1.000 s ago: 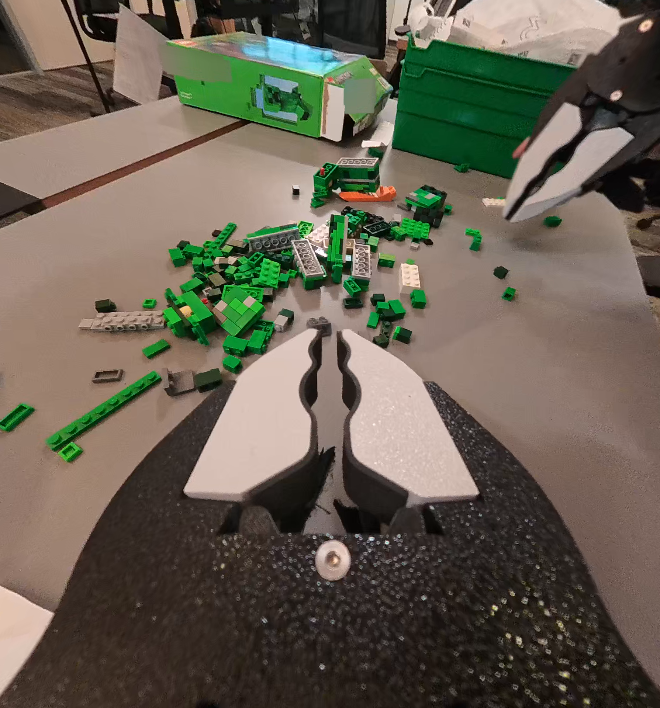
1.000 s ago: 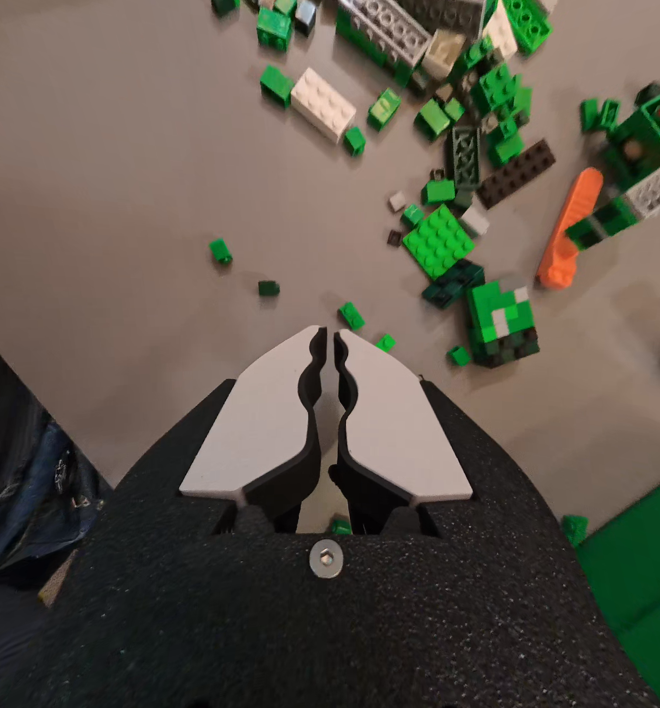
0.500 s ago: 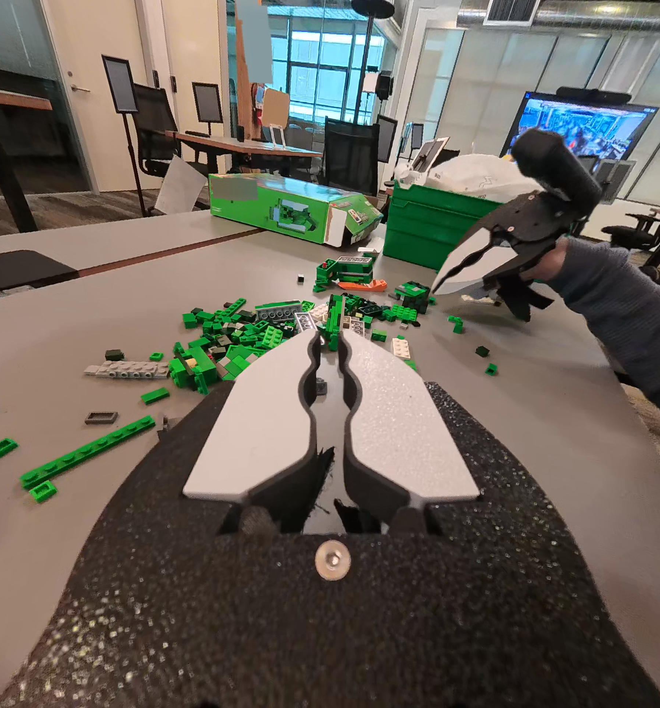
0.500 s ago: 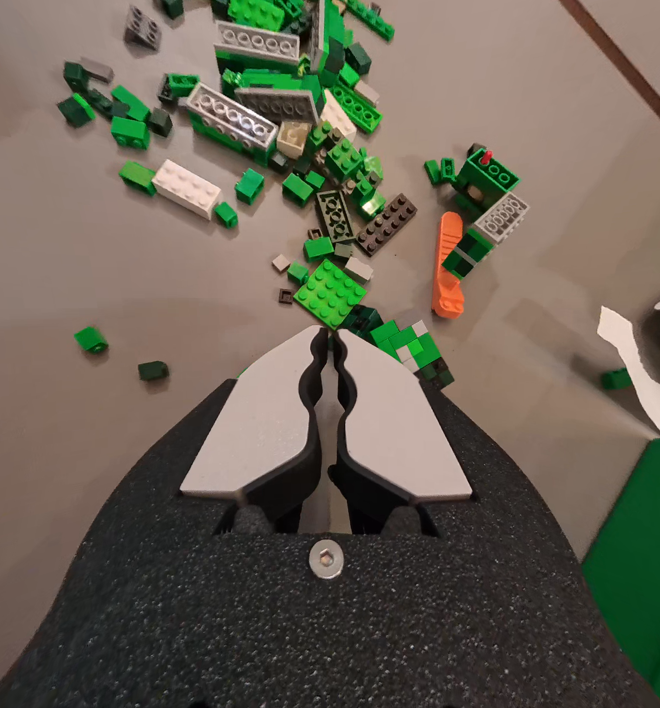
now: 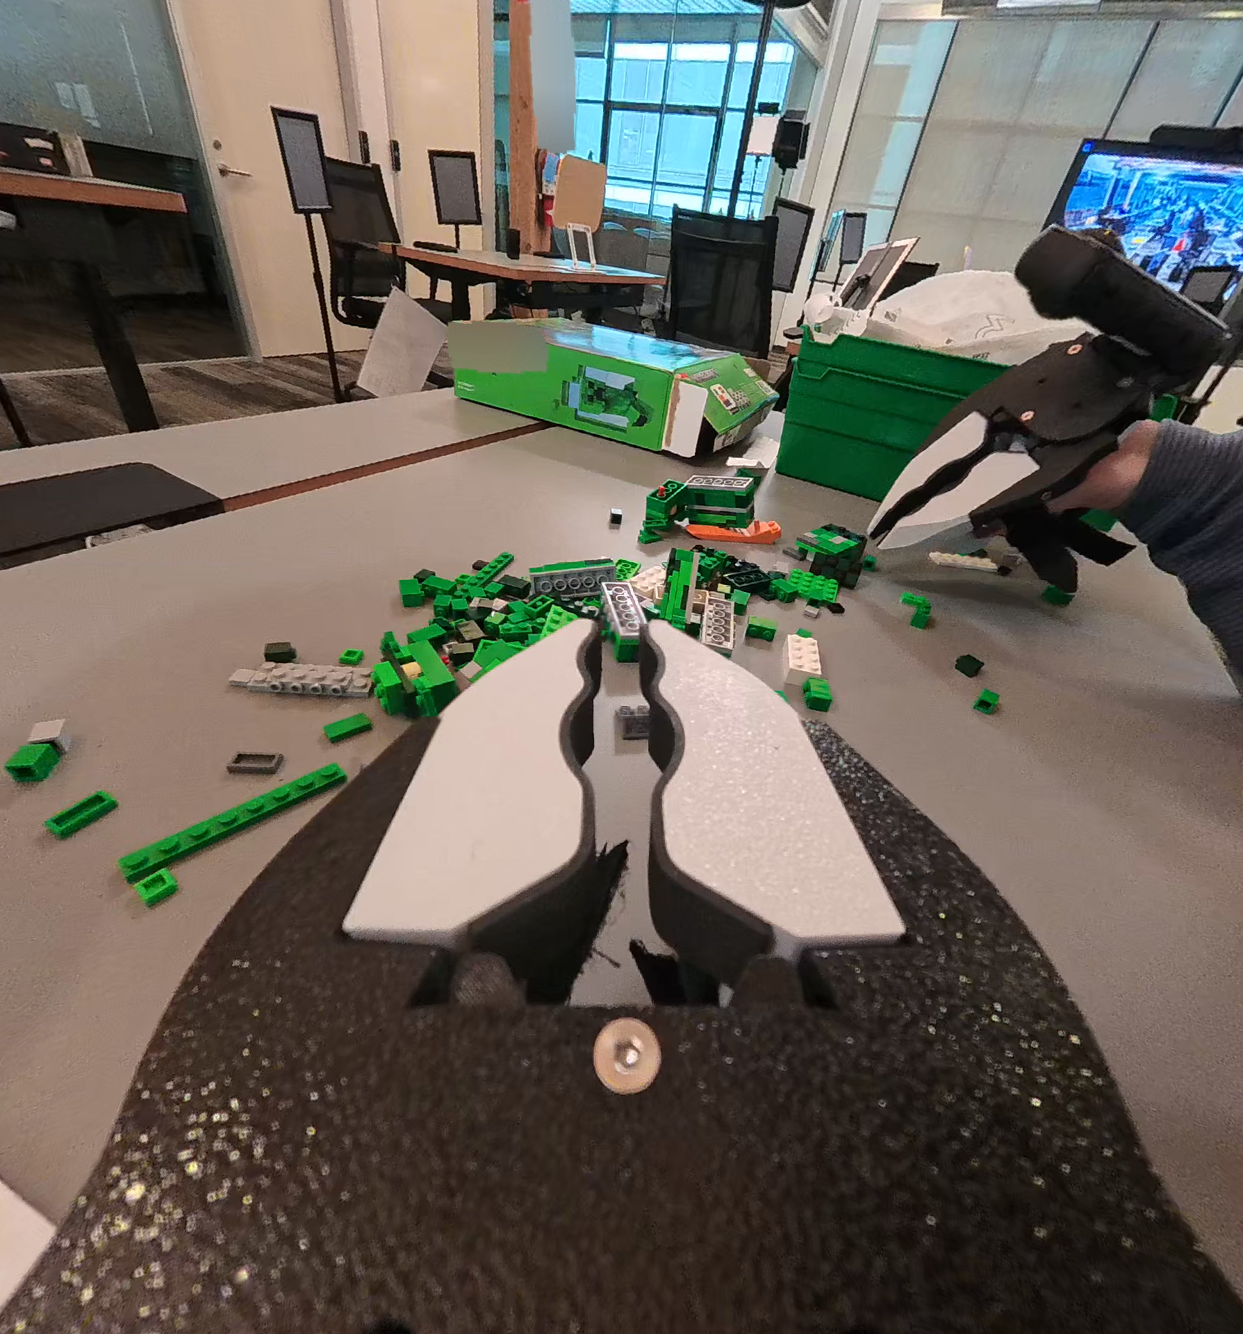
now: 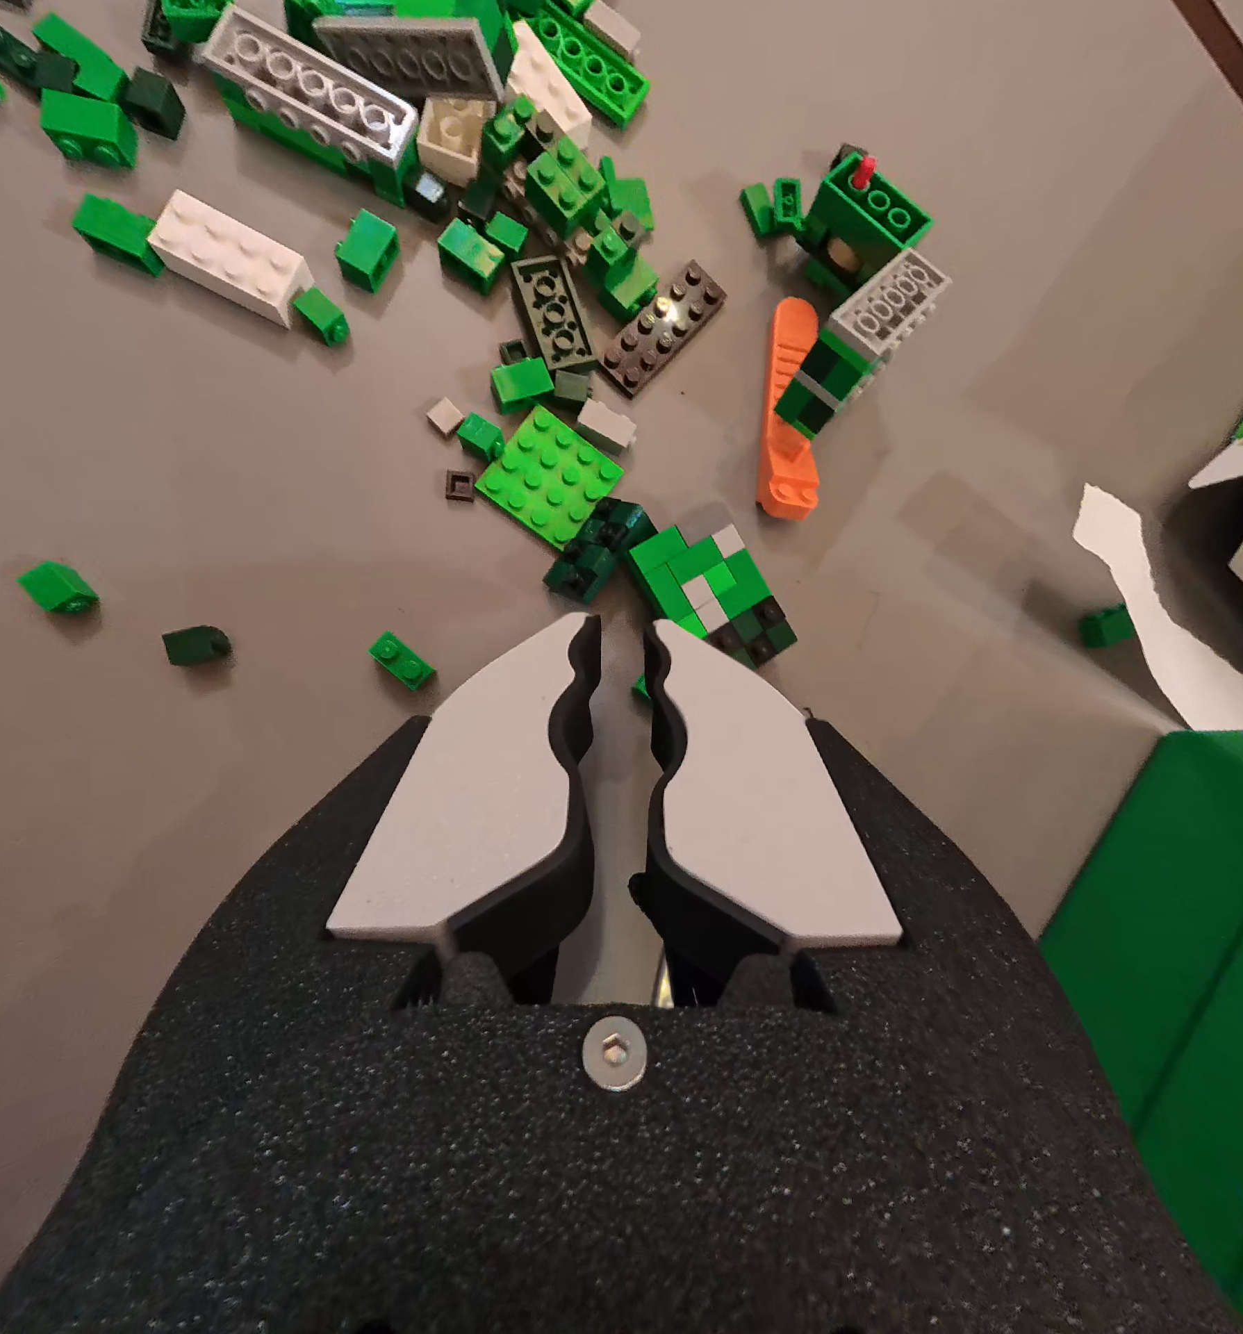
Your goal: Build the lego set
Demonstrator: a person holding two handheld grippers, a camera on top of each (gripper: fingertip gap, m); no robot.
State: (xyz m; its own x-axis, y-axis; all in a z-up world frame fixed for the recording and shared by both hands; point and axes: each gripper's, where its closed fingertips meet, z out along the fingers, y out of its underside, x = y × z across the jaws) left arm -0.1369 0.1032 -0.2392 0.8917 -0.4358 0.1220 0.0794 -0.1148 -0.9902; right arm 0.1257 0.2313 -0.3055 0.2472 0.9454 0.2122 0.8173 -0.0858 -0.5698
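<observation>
on the grey table the bricks are mostly loose, so the build looks barely begun. at about 9 o'clock in the left wrist view lie a long green strip and a grey studded strip, flat and apart from each other. toward 12 o'clock sits the main heap of loose bricks, green, grey and white, none sorted. the left claw hangs over the near edge of that heap, its jaws a narrow gap apart with nothing between them.

past the heap at 1 o'clock stands a small green and grey assembly touching an orange brick separator; behind it the green set box lies with one end open, and a green crate stands to its right. at 2 o'clock a checkered green block is also put together. the right claw points down just beside that block, jaws slightly parted and empty; the right wrist view shows the block just ahead of its tips, next to a bright green square plate.

my judgement: two small sub-builds are done, and nearly all the bricks are still to be joined.
</observation>
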